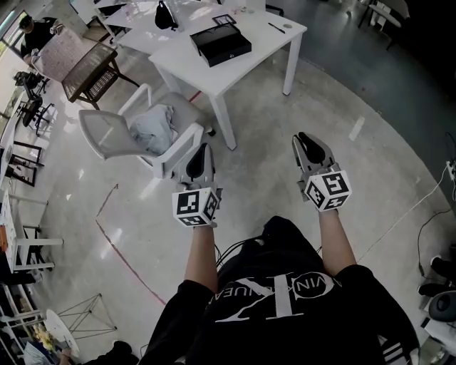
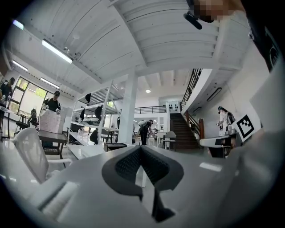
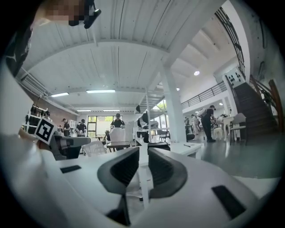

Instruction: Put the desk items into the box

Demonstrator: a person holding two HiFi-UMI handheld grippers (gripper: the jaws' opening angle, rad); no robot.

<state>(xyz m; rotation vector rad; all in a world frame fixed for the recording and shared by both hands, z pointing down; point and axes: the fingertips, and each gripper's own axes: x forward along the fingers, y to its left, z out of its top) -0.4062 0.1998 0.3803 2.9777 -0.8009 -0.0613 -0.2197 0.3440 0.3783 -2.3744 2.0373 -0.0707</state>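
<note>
A black box [image 1: 220, 44] lies on the white table [image 1: 178, 64] at the top of the head view, with a pen [image 1: 276, 28] and a small round item [image 1: 288, 27] to its right and a black object [image 1: 165, 16] behind it. Both grippers are held level over the floor, well short of the table. My left gripper [image 1: 201, 153] is shut and empty; its pads meet in the left gripper view [image 2: 141, 149]. My right gripper [image 1: 308, 139] is also shut with nothing in it [image 3: 143, 150]. The box [image 3: 156, 144] shows far off past the right jaws.
A white chair [image 1: 121, 135] with a pale cloth [image 1: 151, 128] on its seat stands between me and the table's left end. A brown chair [image 1: 89, 71] is further left. Red tape [image 1: 114, 246] marks the floor. Other people and shelves stand in the distance.
</note>
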